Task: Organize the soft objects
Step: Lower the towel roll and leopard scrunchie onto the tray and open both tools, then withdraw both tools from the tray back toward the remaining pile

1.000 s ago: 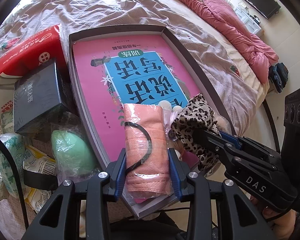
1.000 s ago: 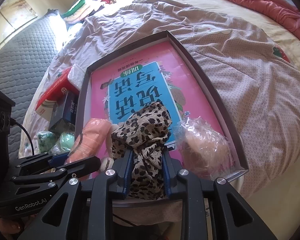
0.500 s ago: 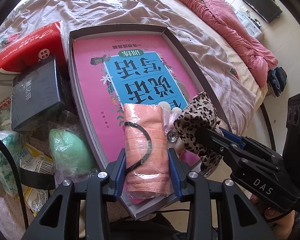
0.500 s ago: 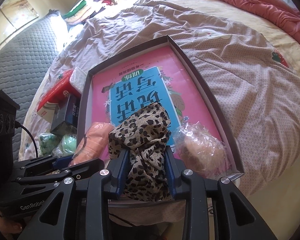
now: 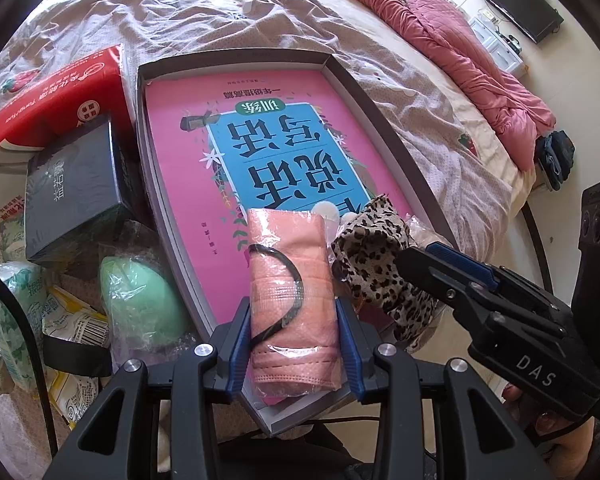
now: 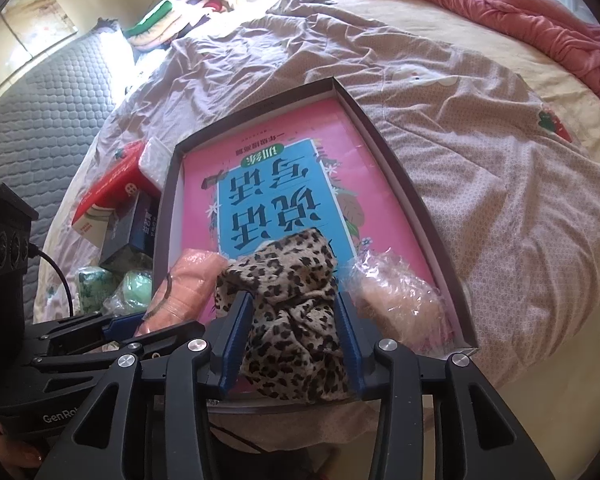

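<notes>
A shallow grey box (image 5: 364, 96) lies on the bed with a pink and blue book (image 5: 260, 120) as its floor. My left gripper (image 5: 293, 308) is shut on a wrapped pink face-mask pack (image 5: 288, 256) over the box's near edge. To its right a leopard-print cloth (image 6: 292, 264) rests in the box between the fingers of my right gripper (image 6: 292, 300). Those jaws are opening and the cloth sits loose between the blue pads. A peach sponge in crinkled plastic (image 6: 396, 300) lies in the box's near right corner.
Left of the box are a red tissue pack (image 5: 48, 96), a black carton (image 5: 72, 184), a bagged green sponge (image 5: 140, 300) and snack packets (image 5: 68, 320). A pink quilt (image 5: 460, 40) lies across the far side of the bed.
The right gripper's jaws have spread apart and the leopard cloth has puffed out wider between them. The left gripper and mask pack have stayed put.
</notes>
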`<action>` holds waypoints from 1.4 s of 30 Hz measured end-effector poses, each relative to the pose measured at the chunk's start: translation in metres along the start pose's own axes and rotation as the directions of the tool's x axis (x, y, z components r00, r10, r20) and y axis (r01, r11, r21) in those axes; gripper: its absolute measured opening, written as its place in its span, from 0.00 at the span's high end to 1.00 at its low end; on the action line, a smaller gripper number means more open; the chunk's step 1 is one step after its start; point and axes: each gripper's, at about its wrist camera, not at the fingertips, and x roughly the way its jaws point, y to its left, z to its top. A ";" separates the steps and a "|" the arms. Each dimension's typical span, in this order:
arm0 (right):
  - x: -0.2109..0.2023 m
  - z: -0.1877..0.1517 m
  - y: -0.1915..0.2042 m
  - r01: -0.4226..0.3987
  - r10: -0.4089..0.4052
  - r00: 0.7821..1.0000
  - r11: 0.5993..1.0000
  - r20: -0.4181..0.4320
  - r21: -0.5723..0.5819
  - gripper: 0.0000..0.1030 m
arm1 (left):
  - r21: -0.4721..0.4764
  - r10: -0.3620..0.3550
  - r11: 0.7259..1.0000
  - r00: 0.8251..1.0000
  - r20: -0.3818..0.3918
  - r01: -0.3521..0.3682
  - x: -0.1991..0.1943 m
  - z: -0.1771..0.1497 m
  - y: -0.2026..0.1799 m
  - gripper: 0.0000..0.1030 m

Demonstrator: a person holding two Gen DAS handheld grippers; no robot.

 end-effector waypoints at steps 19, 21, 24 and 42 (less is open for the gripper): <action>-0.017 0.003 0.003 0.014 -0.014 0.999 1.000 0.038 0.001 0.49 | 0.021 -0.005 1.000 1.000 0.025 0.004 -0.015 -0.006 -0.003 0.44; -0.019 0.003 0.004 0.017 -0.017 0.999 1.000 0.041 -0.001 0.47 | 0.026 -0.001 1.000 1.000 0.031 0.000 -0.018 -0.007 -0.005 0.43; -0.022 0.003 0.005 0.031 -0.030 0.998 0.999 0.048 -0.010 0.46 | 0.036 0.010 0.999 0.999 0.042 -0.012 -0.022 -0.008 -0.007 0.39; -0.034 0.003 0.014 0.079 -0.076 0.993 0.997 0.088 -0.027 0.38 | 0.057 0.112 0.991 0.986 0.123 -0.119 -0.054 -0.017 -0.008 0.30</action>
